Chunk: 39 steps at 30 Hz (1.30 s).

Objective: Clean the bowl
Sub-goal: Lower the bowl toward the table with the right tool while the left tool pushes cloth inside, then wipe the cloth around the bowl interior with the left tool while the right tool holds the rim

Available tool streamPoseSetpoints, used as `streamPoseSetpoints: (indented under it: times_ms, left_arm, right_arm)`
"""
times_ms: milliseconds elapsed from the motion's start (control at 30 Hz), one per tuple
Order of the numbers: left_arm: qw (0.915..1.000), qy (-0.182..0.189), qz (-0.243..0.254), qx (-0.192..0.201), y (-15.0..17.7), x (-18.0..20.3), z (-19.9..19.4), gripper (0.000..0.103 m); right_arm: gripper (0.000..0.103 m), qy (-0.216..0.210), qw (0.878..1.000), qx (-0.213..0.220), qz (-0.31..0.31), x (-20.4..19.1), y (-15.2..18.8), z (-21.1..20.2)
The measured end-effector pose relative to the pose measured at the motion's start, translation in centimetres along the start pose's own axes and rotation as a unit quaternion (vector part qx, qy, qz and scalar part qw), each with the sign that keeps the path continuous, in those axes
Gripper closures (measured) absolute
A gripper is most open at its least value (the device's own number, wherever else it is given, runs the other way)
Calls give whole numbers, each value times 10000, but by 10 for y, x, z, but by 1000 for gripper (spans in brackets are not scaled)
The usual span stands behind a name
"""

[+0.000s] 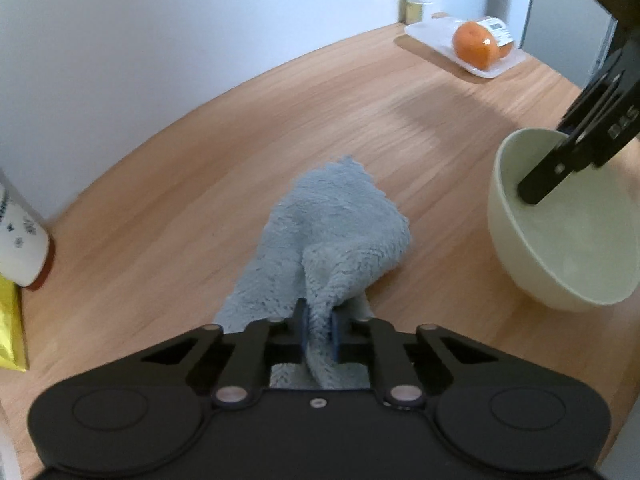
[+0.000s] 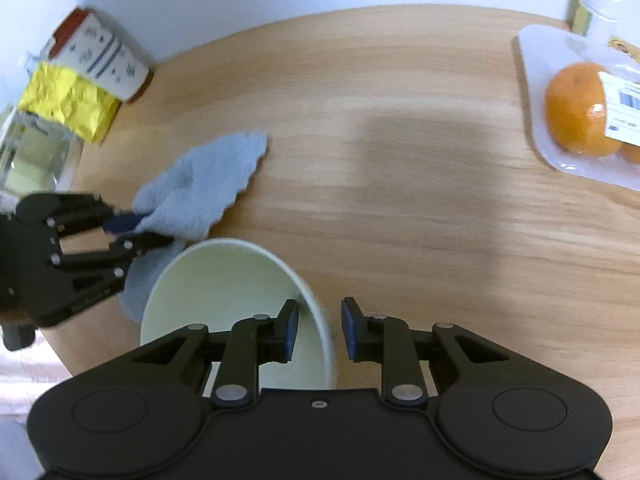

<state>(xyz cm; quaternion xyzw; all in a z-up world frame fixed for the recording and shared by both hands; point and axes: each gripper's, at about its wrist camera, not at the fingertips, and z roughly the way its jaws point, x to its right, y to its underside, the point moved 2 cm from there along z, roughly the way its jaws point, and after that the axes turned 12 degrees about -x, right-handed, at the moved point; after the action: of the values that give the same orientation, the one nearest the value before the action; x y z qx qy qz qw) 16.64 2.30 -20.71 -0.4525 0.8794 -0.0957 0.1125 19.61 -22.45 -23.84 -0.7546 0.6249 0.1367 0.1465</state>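
A pale green bowl (image 1: 560, 248) stands on the wooden table at the right of the left wrist view; it also shows in the right wrist view (image 2: 224, 280). My left gripper (image 1: 319, 330) is shut on a fluffy light blue cloth (image 1: 332, 220), which trails onto the table just left of the bowl. The cloth (image 2: 200, 188) and left gripper (image 2: 138, 226) show in the right wrist view. My right gripper (image 2: 319, 330) is open and straddles the bowl's right rim, one finger inside, one outside, with gaps to the wall. One right finger (image 1: 548, 176) shows inside the bowl.
A white tray (image 2: 544, 92) holds wrapped oranges (image 2: 580, 108) at the far right, with a white-lidded jar (image 2: 592, 4) behind. At the far left are a patterned white canister (image 2: 108, 60), a yellow foil pack (image 2: 68, 104) and a glass jar (image 2: 36, 152). A wall borders the table.
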Motion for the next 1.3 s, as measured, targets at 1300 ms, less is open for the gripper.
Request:
streamPoseSetpoints:
  times_ms: [1300]
  left_arm:
    - [9812,1854,-216,-489,-61,90,-18,96]
  right_arm:
    - [85,-58,9998,171,-36,-12,52,-30]
